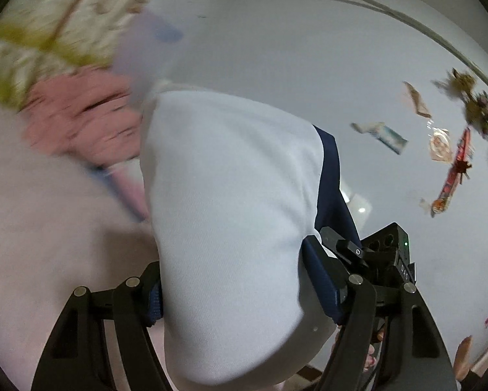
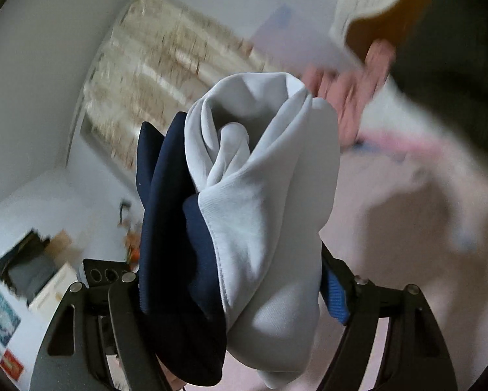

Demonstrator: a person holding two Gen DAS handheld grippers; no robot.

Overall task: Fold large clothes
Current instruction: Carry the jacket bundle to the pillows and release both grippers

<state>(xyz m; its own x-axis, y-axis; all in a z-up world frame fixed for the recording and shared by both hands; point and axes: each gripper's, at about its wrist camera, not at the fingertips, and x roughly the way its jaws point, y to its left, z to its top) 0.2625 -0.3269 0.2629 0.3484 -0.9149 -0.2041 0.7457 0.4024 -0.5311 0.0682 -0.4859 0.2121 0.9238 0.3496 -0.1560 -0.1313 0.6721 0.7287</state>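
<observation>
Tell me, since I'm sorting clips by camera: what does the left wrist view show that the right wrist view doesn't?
Only the left wrist view shows paper decorations stuck on the pale wall and a pipe curving across it, with the left gripper clamped on smooth white cloth.

Only the right wrist view shows a curtained window, a dark box on a low unit, and the right gripper on a twisted bunch.

Both share the white and navy garment, the blurred pink cloth and the other gripper's black body.
</observation>
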